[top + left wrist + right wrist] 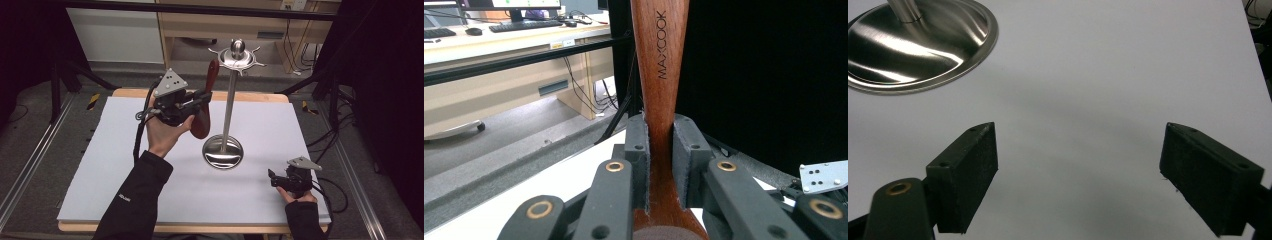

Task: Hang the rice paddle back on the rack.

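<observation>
A dark wooden spoon marked MAXCOOK is held upright above the white board, handle up. My left gripper is shut on its neck; in the left gripper view both pads press the wood. The spoon's handle tip reaches up close to the top ring of a steel utensil stand with small hooks. The stand's round base rests mid-board. My right gripper rests low at the front right, open, with bare board between its jaws.
The white board covers a wooden table. The stand's base lies ahead and left of the right gripper. Black frame legs, cables and a wooden shelf unit stand beyond the table's far edge.
</observation>
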`<state>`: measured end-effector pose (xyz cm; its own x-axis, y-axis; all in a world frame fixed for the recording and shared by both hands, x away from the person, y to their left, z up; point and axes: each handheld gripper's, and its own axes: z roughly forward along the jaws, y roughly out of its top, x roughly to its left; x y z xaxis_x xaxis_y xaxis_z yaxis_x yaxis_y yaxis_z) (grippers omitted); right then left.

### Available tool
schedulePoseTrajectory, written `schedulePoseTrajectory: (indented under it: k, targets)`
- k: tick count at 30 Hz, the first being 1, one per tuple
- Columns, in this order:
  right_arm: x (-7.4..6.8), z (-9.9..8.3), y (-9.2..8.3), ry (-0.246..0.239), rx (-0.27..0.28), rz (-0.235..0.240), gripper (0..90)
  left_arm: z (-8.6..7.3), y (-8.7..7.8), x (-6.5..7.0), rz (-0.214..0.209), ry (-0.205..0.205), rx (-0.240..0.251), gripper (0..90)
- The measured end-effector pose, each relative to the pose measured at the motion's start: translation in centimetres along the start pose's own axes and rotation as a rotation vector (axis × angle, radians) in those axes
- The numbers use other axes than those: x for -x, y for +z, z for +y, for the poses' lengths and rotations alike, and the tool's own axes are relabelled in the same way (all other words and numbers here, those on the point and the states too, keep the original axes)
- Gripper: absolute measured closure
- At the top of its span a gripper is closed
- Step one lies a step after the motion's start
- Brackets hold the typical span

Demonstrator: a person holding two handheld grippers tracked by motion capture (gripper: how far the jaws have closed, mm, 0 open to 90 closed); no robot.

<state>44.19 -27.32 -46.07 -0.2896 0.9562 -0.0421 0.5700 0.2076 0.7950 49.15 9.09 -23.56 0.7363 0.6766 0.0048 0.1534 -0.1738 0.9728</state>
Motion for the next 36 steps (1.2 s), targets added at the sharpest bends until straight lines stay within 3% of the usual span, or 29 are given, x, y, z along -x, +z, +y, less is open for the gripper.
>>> schedulePoseTrajectory:
  k: [28, 36]
  targets:
    - [0.0, 0.0, 0.1, -0.002, -0.005, 0.001, 15.8, -0.2, 1.7, 0.1, 0.015, 0.000, 0.014, 76.7]
    - [0.0, 0.0, 0.0, -0.001, -0.002, 0.002, 15.8, -0.3, 1.7, 0.3, 0.012, 0.012, 0.013, 71.1]
